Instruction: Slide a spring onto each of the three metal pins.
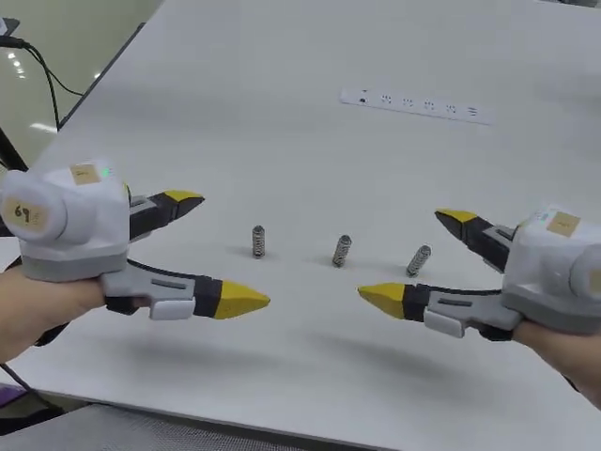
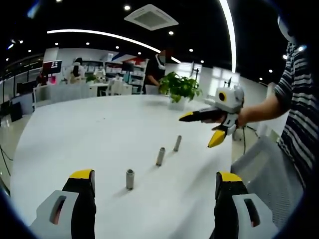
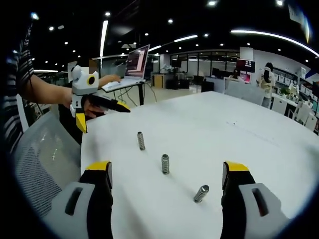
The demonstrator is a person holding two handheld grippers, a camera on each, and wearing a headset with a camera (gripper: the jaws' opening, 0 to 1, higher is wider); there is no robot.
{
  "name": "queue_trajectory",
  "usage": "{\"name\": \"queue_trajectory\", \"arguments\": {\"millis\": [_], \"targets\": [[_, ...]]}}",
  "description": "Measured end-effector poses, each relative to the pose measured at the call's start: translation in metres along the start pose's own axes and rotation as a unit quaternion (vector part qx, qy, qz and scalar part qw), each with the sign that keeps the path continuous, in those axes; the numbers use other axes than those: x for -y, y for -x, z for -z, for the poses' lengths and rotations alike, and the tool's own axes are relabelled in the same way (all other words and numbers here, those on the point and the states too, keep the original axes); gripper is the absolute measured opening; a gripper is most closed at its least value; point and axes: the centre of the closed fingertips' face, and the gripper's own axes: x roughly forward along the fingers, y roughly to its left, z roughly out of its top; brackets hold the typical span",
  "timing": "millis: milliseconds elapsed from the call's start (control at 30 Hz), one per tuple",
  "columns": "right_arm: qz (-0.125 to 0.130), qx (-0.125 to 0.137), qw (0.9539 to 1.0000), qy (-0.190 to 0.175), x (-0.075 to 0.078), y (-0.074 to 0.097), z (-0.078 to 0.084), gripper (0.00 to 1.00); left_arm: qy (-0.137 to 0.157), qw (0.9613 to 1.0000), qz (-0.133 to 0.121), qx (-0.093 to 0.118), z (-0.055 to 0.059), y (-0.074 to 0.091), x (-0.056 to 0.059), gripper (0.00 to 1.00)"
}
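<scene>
Across the white office table (image 1: 282, 113), 3 springs (image 1: 342, 250) sit between left gripper (image 1: 235, 249) and right gripper (image 1: 397, 255), both wide open, empty.

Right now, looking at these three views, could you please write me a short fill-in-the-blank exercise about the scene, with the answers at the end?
1. The number of springs standing in a row on the white table is ___.
2. The jaws of the left tool and of the right tool are both ___.
3. The tips of each tool are coloured ___.
4. The springs stand ___ the two tools.
Missing words: three; open; yellow; between.
</scene>
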Motion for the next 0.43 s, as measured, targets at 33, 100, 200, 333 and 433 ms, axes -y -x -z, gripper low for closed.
{"name": "queue_trajectory", "arguments": {"millis": [33, 100, 200, 333, 433], "targets": [[0.003, -0.002, 1.0, -0.004, 0.002, 0.004, 0.003, 0.94, 0.0, 1.0, 0.0, 0.0, 0.0, 0.0, 0.0, 0.98], [0.012, 0.0, 0.9999, -0.01, 0.007, 0.012, 0.007, 0.97, 0.0, 1.0, -0.002, 0.001, -0.001, 0.0, 0.0, 0.98], [0.023, -0.001, 0.9996, -0.018, 0.01, 0.021, 0.013, 0.99, 0.0, 1.0, -0.004, 0.0, 0.0, 0.002, -0.001, 0.98], [0.031, -0.004, 0.9992, -0.026, 0.01, 0.03, 0.018, 0.99, 0.001, 0.9999, -0.01, 0.002, 0.0, 0.005, -0.004, 0.98], [0.034, -0.006, 0.999, -0.026, 0.011, 0.031, 0.02, 0.99, 0.002, 0.9999, -0.015, 0.003, -0.001, 0.006, -0.005, 0.98]]}}
